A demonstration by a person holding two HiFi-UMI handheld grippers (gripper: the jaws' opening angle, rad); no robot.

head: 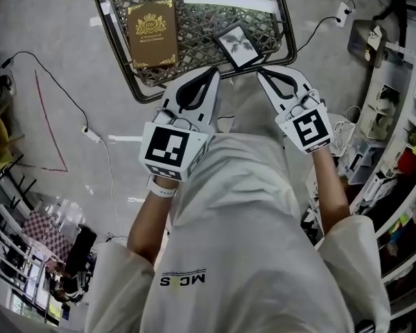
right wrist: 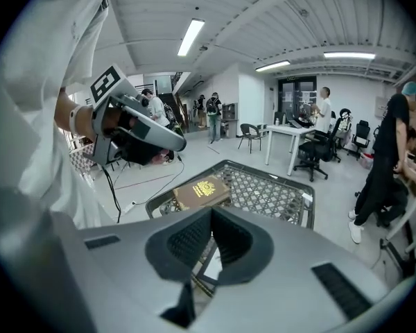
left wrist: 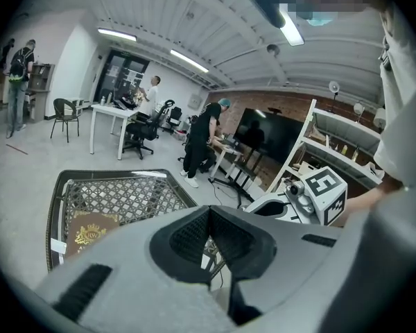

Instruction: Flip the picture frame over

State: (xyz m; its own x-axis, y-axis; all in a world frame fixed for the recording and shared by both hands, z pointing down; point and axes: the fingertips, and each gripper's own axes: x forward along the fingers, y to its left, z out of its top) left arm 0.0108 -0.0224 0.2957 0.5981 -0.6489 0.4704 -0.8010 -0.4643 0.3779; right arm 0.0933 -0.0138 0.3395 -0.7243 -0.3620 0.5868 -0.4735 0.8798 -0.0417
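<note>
The picture frame (head: 238,45), black-edged with a pale leaf print facing up, lies tilted on the near right part of a metal mesh tabletop (head: 201,26). My left gripper (head: 212,71) is shut and empty, its tip just at the frame's near left. My right gripper (head: 261,72) is also shut and empty, with its tip close to the frame's near right corner. In the right gripper view, a slice of the frame (right wrist: 212,268) shows below the shut jaws. A brown book (head: 151,33) with a gold crest lies to the frame's left.
A white strip (head: 229,1) lies across the far mesh. Cables and a power strip (head: 91,135) run over the grey floor on the left. Crowded shelves (head: 395,116) stand on the right. People work at desks (left wrist: 201,141) beyond the table.
</note>
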